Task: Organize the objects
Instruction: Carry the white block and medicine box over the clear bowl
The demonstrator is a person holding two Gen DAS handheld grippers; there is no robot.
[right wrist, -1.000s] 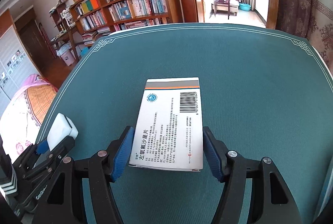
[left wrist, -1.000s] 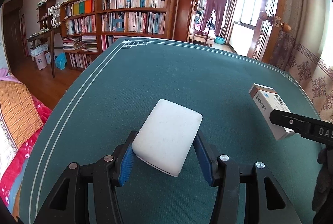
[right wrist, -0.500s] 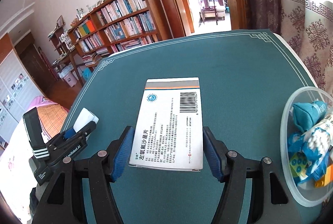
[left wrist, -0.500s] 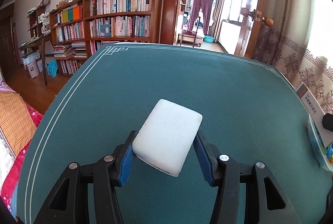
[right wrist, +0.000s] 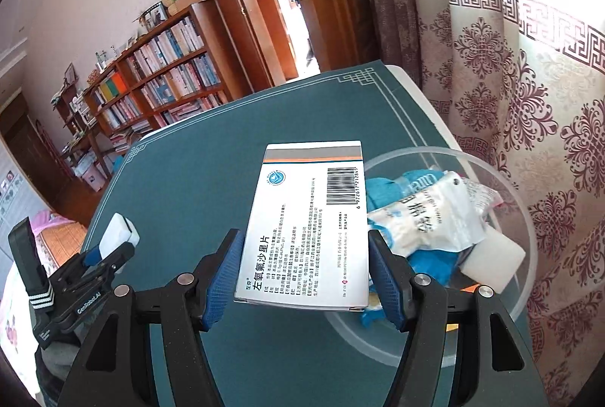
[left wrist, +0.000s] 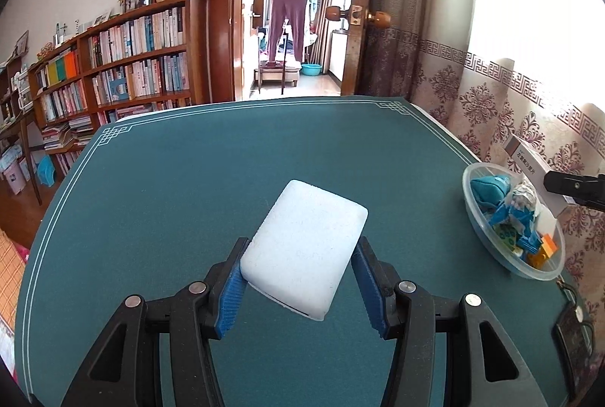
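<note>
My left gripper (left wrist: 300, 288) is shut on a white sponge block (left wrist: 306, 248) and holds it above the green table (left wrist: 189, 188). My right gripper (right wrist: 306, 274) is shut on a white medicine box (right wrist: 310, 222) with a barcode, held over the left rim of a clear plastic bowl (right wrist: 525, 286). The bowl holds blue packets, a white wrapper and a white block. In the left wrist view the bowl (left wrist: 487, 240) sits at the table's right edge, with the medicine box (left wrist: 529, 165) and the right gripper's finger above it. The left gripper (right wrist: 109, 252) shows at lower left of the right wrist view.
A patterned curtain (right wrist: 510, 85) hangs close behind the bowl. A bookshelf (left wrist: 113, 74) and an open doorway (left wrist: 295, 40) lie beyond the table's far edge. A dark object (left wrist: 574, 335) lies near the table's right front corner.
Both grippers have swung to the right with their loads. The bowl has come into the left wrist view, and the medicine box now hangs over the bowl's rim.
</note>
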